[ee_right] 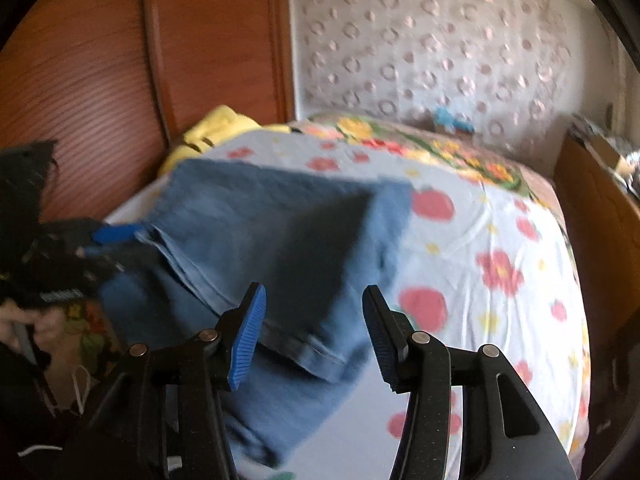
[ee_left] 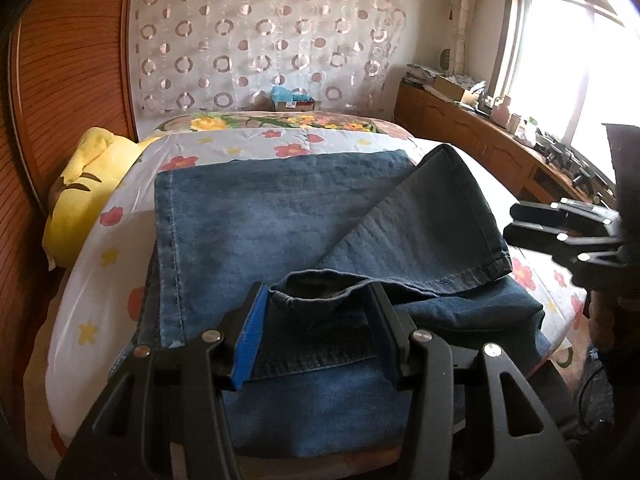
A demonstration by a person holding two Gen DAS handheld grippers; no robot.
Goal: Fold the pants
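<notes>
Jeans [ee_left: 280, 216] lie on a flowered bed [ee_left: 256, 144] by a window [ee_left: 560, 60]; left gripper [ee_left: 320, 320] clamps a bunched hem, right gripper [ee_right: 314, 328] gapes empty.

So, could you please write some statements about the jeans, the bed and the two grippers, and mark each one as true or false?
1. The jeans lie on a bed sheet printed with flowers. True.
2. The right gripper is clamped shut on a trouser hem. False: its jaws stand apart above the denim with nothing pressed between them.
3. The left gripper has a bunched hem opening between its fingers. True.
4. A yellow plush toy sits beside the jeans near the wooden headboard. True.
5. The jeans are black. False: they are blue denim.
6. The curtain is plain white. False: it carries a ring pattern.
</notes>
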